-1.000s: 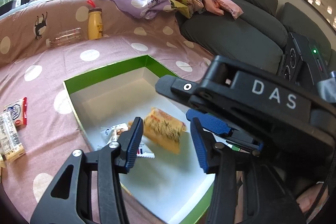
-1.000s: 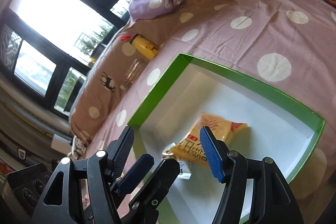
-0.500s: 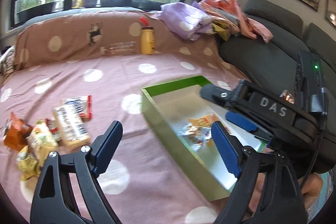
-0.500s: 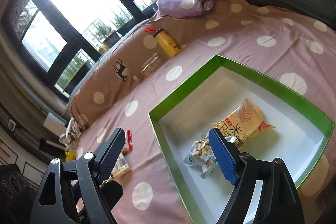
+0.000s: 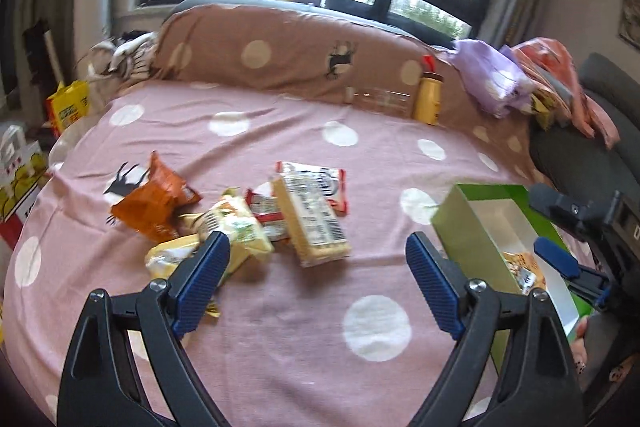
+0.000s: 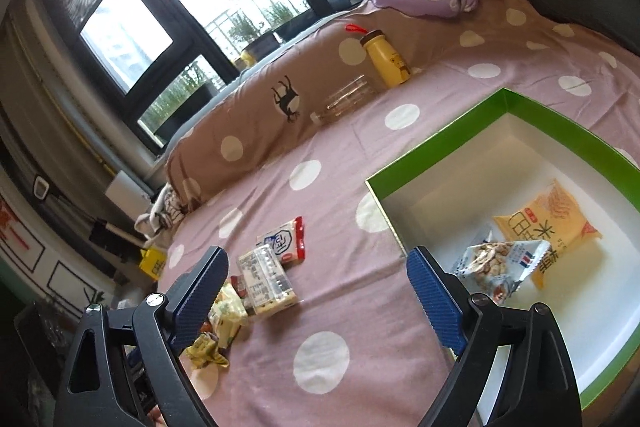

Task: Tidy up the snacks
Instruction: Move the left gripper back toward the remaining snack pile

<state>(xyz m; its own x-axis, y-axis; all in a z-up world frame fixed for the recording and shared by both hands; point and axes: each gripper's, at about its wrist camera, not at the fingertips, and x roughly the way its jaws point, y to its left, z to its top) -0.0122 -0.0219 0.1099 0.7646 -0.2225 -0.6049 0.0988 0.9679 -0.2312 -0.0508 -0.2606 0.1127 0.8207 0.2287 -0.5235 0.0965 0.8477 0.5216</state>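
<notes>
The left gripper (image 5: 316, 273) was held wide and empty, a snack pile (image 5: 240, 223) just beyond its left finger. The right gripper (image 6: 318, 289) was spread wide too, nothing gripped, the green box (image 6: 448, 143) past its right finger.

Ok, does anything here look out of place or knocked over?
The clear bottle lies on its side against the bolster, beside the upright yellow bottle. The loose snacks sit in a jumbled, overlapping heap on the cloth, with only two packets in the green box. Nothing looks spilled or torn.
</notes>
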